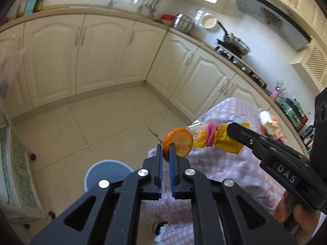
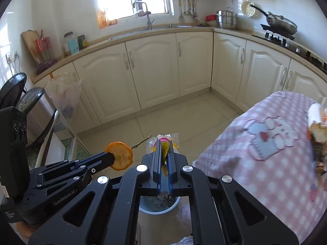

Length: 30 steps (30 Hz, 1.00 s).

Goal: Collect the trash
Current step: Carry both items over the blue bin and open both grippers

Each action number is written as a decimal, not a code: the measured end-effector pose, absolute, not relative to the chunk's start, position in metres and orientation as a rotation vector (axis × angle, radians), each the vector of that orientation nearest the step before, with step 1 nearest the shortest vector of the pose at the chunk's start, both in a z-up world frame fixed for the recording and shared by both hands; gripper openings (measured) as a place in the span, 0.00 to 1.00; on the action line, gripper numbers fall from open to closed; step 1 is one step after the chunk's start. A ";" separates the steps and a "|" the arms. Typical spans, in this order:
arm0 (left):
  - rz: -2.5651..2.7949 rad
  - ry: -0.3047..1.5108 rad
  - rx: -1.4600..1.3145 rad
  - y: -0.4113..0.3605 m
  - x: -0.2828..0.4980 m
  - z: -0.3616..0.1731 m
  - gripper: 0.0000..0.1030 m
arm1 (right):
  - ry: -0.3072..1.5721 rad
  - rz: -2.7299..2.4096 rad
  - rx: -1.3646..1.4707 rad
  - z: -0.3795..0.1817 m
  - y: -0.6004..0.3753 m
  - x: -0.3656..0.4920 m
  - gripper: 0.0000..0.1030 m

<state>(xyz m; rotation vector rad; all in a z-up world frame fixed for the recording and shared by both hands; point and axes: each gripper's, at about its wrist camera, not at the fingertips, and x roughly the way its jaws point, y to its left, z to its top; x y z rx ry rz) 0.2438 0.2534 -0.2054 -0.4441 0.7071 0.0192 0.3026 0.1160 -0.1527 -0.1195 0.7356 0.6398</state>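
My left gripper is shut on an orange peel cap that carries a thin twig; from the right wrist view the same peel shows at the tip of the left gripper. My right gripper is shut on a yellow and clear wrapper tied with a pink band; from the left wrist view this wrapper sticks out of the right gripper. Both hang over the floor beside the table, above a light blue bin that also shows under the right gripper as the bin.
A table with a pink checked cloth stands at the right, with more scraps on its far edge. Cream cabinets line the back and right. A steel pedal bin and a hanging plastic bag are at the left.
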 end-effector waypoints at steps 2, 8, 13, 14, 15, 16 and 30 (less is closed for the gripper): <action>0.042 0.731 -0.454 0.266 0.249 -0.218 0.05 | 0.757 0.642 -0.131 -0.165 0.130 0.308 0.04; 0.072 0.778 -0.497 0.294 0.267 -0.249 0.17 | 0.811 0.651 -0.141 -0.189 0.149 0.322 0.04; 0.103 0.809 -0.531 0.304 0.270 -0.269 0.28 | 0.847 0.651 -0.155 -0.204 0.156 0.326 0.04; 0.103 0.816 -0.532 0.303 0.269 -0.272 0.28 | 0.852 0.652 -0.155 -0.206 0.157 0.326 0.04; 0.104 0.822 -0.533 0.301 0.269 -0.273 0.28 | 0.856 0.652 -0.156 -0.208 0.157 0.326 0.04; 0.104 0.828 -0.535 0.300 0.270 -0.275 0.28 | 0.861 0.652 -0.156 -0.209 0.158 0.326 0.04; 0.125 0.807 -0.527 0.299 0.263 -0.265 0.28 | 0.854 0.678 -0.144 -0.204 0.163 0.325 0.04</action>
